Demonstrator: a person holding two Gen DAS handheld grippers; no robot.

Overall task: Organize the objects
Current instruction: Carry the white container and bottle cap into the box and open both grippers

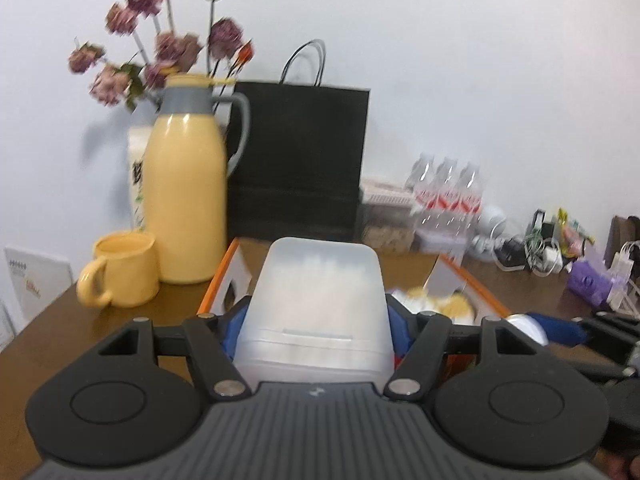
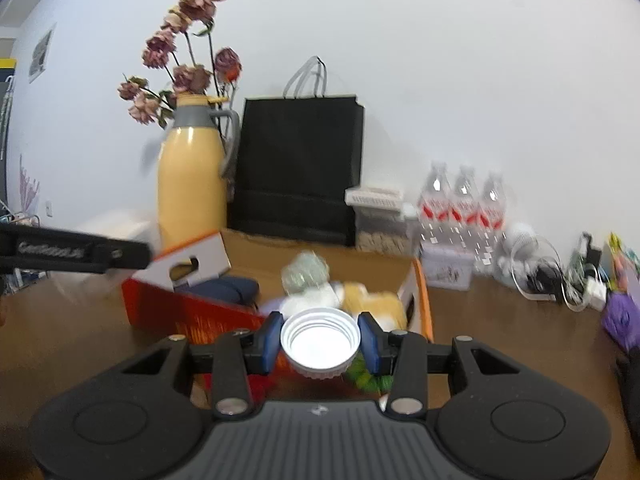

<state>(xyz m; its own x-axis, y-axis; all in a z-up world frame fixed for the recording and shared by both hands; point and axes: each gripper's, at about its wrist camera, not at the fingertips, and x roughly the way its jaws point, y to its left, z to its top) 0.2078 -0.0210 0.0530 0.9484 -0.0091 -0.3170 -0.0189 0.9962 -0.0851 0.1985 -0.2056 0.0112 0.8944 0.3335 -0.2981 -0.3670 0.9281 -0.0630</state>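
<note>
My left gripper (image 1: 316,332) is shut on a translucent white plastic container (image 1: 320,304) and holds it above the table, in front of the orange cardboard box (image 1: 218,280). My right gripper (image 2: 319,340) is shut on a white screw lid (image 2: 319,342), its open threaded side facing the camera, just in front of the same box (image 2: 188,312). The box holds a dark blue pouch (image 2: 228,290), a crumpled clear wrapper (image 2: 304,272) and yellow and white items (image 2: 372,304). The right gripper's blue finger (image 1: 556,326) and the lid's edge show at the right of the left wrist view.
A yellow thermos (image 1: 186,200) and a yellow mug (image 1: 124,268) stand left of the box. A black paper bag (image 1: 300,160) stands behind it, with dried flowers (image 1: 160,40). Water bottles (image 2: 464,208), cables (image 2: 548,272) and a purple pack (image 2: 624,316) lie right.
</note>
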